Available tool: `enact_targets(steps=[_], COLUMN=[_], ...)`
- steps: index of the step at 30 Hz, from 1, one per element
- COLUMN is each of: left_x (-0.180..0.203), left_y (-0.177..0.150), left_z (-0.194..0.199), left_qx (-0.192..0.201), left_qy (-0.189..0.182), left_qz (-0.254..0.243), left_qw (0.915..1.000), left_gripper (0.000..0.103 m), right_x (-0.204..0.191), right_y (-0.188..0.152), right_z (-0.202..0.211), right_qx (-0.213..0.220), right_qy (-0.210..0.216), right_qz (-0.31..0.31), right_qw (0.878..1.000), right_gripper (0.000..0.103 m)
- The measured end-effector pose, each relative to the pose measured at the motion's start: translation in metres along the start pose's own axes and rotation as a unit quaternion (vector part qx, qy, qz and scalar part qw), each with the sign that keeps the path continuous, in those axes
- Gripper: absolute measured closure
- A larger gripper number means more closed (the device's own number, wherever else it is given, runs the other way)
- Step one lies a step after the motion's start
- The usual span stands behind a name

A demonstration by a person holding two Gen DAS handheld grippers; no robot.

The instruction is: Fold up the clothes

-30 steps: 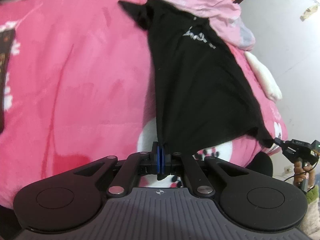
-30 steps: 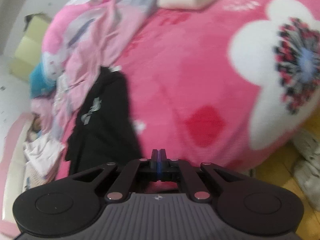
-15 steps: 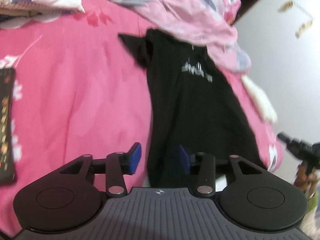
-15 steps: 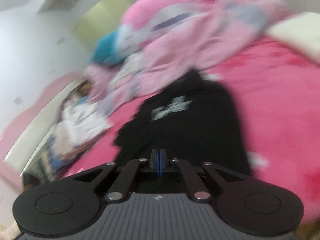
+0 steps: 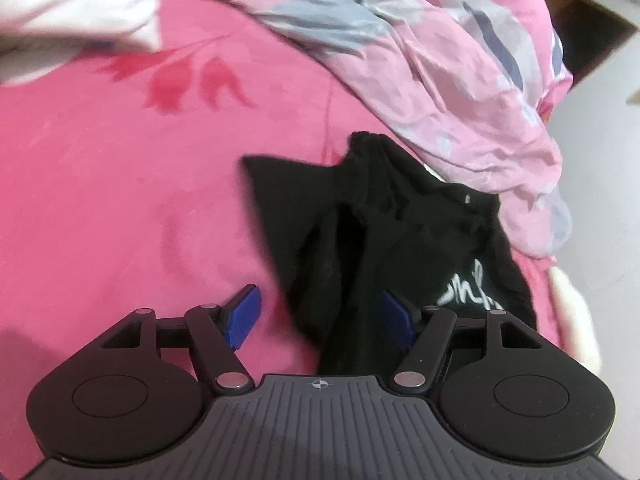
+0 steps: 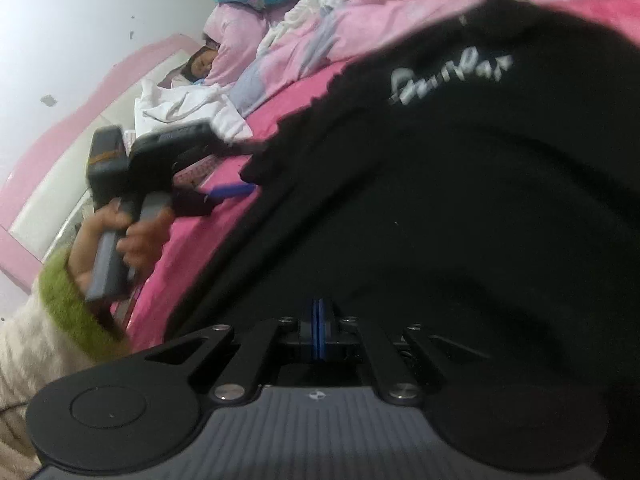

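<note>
The left gripper (image 5: 320,318) is seen wide open, its blue pads set either side of a bunched fold of the black shirt (image 5: 400,232), with nothing gripped. The shirt lies on the pink blanket (image 5: 120,200), directly ahead of this gripper and running away to the far right, its long axis ending under the rumpled pink quilt (image 5: 460,60).

In the right wrist view, the right gripper (image 6: 319,334) is shown fully closed against the shirt (image 6: 480,220); whether cloth is pinched between the pads cannot be told. The left gripper (image 6: 230,191) is seen at the shirt's left edge, so the sleeve is judged nearer to it.

Compared with a second ago, the hem has been released by the left gripper, which has been moved far up toward the sleeve.
</note>
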State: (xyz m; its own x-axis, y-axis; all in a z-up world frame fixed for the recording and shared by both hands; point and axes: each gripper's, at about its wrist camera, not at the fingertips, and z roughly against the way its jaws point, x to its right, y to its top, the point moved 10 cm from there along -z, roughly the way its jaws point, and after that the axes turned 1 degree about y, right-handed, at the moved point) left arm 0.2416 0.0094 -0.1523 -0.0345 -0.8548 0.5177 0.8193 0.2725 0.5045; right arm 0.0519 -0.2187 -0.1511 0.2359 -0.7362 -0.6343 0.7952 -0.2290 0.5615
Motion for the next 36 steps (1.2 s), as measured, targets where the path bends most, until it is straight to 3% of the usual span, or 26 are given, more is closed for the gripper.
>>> enact_targets(steps=[1, 4, 5, 8, 11, 16, 24, 29, 33, 36], left_x=[0.002, 0.005, 0.005, 0.005, 0.004, -0.005, -0.021, -0.025, -0.019, -0.012], left_y=[0.003, 0.013, 0.017, 0.027, 0.049, 0.086, 0.079, 0.077, 0.067, 0.049], left_z=[-0.003, -0.014, -0.016, -0.019, -0.007, 0.004, -0.036, -0.022, 0.025, 0.061], left_qx=[0.005, 0.016, 0.02, 0.033, 0.083, 0.131, 0.117, 0.111, 0.118, 0.11], left_qy=[0.007, 0.03, 0.031, 0.034, 0.042, 0.06, 0.122, 0.098, 0.091, 0.083], left_qz=[-0.014, -0.043, -0.045, -0.052, -0.061, -0.057, -0.099, -0.082, -0.083, -0.096], left_qw=[0.9999, 0.9985, 0.9983, 0.9975, 0.9937, 0.9879, 0.9806, 0.9856, 0.9853, 0.9859], left_gripper=[0.041, 0.074, 0.094, 0.098, 0.098, 0.098, 0.095, 0.077, 0.056, 0.05], right_x=[0.002, 0.007, 0.007, 0.004, 0.002, 0.002, 0.0, 0.001, 0.0, 0.0], right_y=[-0.001, -0.004, -0.004, -0.006, -0.005, -0.005, -0.01, -0.009, -0.006, -0.004], right_z=[0.002, 0.007, 0.008, 0.008, 0.008, 0.006, 0.011, 0.012, 0.01, 0.008], right_qx=[0.006, 0.016, 0.017, 0.019, 0.019, 0.017, 0.018, 0.018, 0.019, 0.021], right_qy=[0.012, 0.034, 0.033, 0.03, 0.031, 0.03, 0.03, 0.031, 0.029, 0.025], right_qz=[-0.006, -0.019, -0.014, 0.0, 0.004, 0.014, 0.026, 0.025, 0.027, 0.03], right_qw=[1.0, 0.999, 0.999, 0.999, 0.999, 0.999, 0.999, 0.999, 0.999, 0.999], right_gripper=[0.103, 0.103, 0.103, 0.103, 0.103, 0.103, 0.103, 0.103, 0.103, 0.103])
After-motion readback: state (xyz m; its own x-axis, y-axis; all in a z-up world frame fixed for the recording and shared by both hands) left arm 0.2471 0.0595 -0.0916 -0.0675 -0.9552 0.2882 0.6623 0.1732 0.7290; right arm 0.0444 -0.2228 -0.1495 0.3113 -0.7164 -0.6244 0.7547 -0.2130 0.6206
